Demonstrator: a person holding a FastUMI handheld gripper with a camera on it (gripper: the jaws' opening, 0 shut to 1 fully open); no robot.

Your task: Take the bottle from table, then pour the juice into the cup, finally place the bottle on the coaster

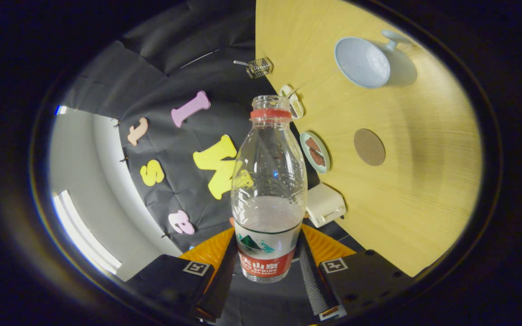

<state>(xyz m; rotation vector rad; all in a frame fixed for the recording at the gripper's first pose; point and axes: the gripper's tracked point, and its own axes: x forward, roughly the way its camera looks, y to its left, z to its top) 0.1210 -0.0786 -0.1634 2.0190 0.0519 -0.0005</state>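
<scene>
My gripper (268,258) is shut on a clear plastic bottle (268,181), both fingers pressing its labelled lower part. The bottle has no cap, a red ring at its neck, and pale liquid in its lower half. The whole view is rolled sideways, so the wooden table (424,190) stands to the right of the bottle. A light blue cup (362,62) with a handle rests on the table beyond the bottle's mouth, off to the right and apart from it. A round brown coaster (369,147) lies on the table between the cup and my fingers.
Along the table's edge by the wall sit a small wire holder (259,67), a small dish with bits (295,106), a pale green plate (315,152) with brown pieces, and a white box (325,204) close to the bottle.
</scene>
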